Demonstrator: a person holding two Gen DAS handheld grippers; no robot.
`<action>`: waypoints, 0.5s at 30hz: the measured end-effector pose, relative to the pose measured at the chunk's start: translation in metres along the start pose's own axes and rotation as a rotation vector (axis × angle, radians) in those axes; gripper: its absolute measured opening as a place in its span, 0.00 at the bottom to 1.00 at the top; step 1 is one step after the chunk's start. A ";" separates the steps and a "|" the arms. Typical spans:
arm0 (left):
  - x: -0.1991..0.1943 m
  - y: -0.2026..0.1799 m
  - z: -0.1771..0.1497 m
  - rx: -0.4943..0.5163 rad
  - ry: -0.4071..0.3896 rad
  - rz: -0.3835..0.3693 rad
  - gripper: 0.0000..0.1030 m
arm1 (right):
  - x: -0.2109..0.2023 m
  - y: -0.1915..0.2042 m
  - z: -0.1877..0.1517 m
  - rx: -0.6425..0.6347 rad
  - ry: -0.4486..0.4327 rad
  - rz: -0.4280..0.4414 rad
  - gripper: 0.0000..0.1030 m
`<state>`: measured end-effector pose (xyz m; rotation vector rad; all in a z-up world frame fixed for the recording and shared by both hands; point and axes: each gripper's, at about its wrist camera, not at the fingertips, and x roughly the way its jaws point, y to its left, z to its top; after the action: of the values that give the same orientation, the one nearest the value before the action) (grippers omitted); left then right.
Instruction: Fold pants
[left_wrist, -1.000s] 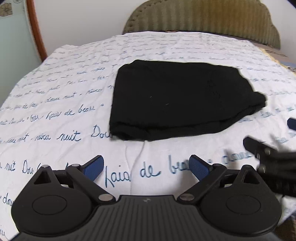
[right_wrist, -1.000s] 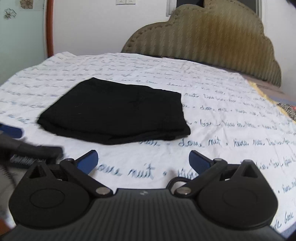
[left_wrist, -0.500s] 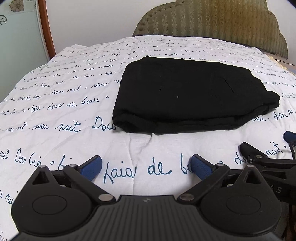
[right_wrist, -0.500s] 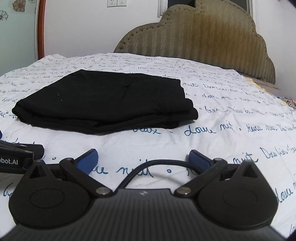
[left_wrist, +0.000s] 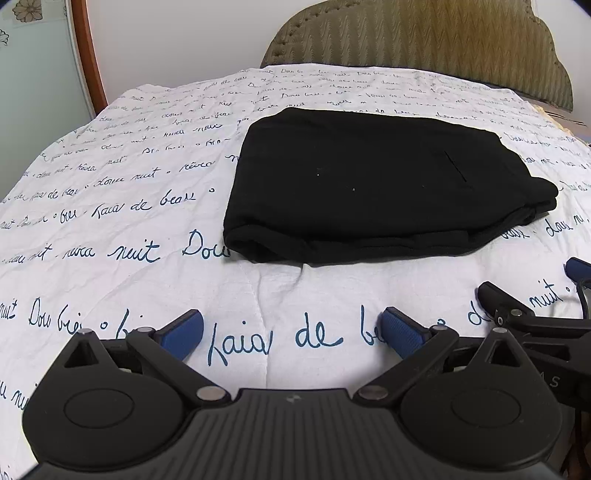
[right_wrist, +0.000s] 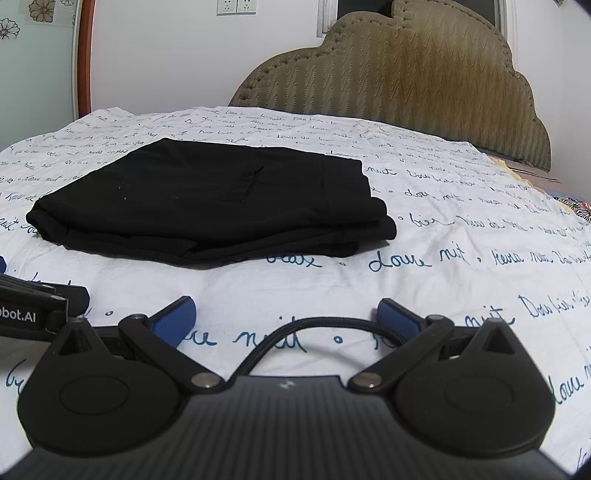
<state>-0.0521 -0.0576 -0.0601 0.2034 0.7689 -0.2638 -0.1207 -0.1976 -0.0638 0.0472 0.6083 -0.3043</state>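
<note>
The black pants (left_wrist: 373, 184) lie folded into a compact rectangular stack on the bed, also seen in the right wrist view as the black pants (right_wrist: 207, 203). My left gripper (left_wrist: 291, 332) sits low on the sheet a short way in front of the stack, open, with nothing between its blue pads. My right gripper (right_wrist: 284, 317) rests beside it to the right, open and empty too. The right gripper (left_wrist: 535, 306) shows at the right edge of the left wrist view, and the left gripper (right_wrist: 33, 306) shows at the left edge of the right wrist view.
The bed sheet (left_wrist: 122, 206) is white with blue handwriting print. A padded olive headboard (right_wrist: 413, 85) stands behind the bed against a white wall. A brown door frame (right_wrist: 83, 55) rises at the far left. A black cable (right_wrist: 317, 328) loops in front of the right gripper body.
Both grippers have drawn back from the folded pants and sunk low onto the sheet, side by side. They stayed open. The pants have not moved.
</note>
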 end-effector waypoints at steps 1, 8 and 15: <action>0.000 0.000 0.000 0.000 0.000 0.000 1.00 | 0.000 0.000 0.000 0.000 0.000 0.000 1.00; 0.000 0.000 0.000 0.000 0.004 -0.001 1.00 | 0.000 0.001 0.000 0.000 0.000 -0.001 1.00; 0.000 0.000 0.000 0.003 0.003 -0.002 1.00 | 0.000 0.001 0.000 0.000 0.000 -0.001 1.00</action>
<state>-0.0519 -0.0577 -0.0600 0.2059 0.7722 -0.2666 -0.1207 -0.1970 -0.0639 0.0470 0.6078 -0.3054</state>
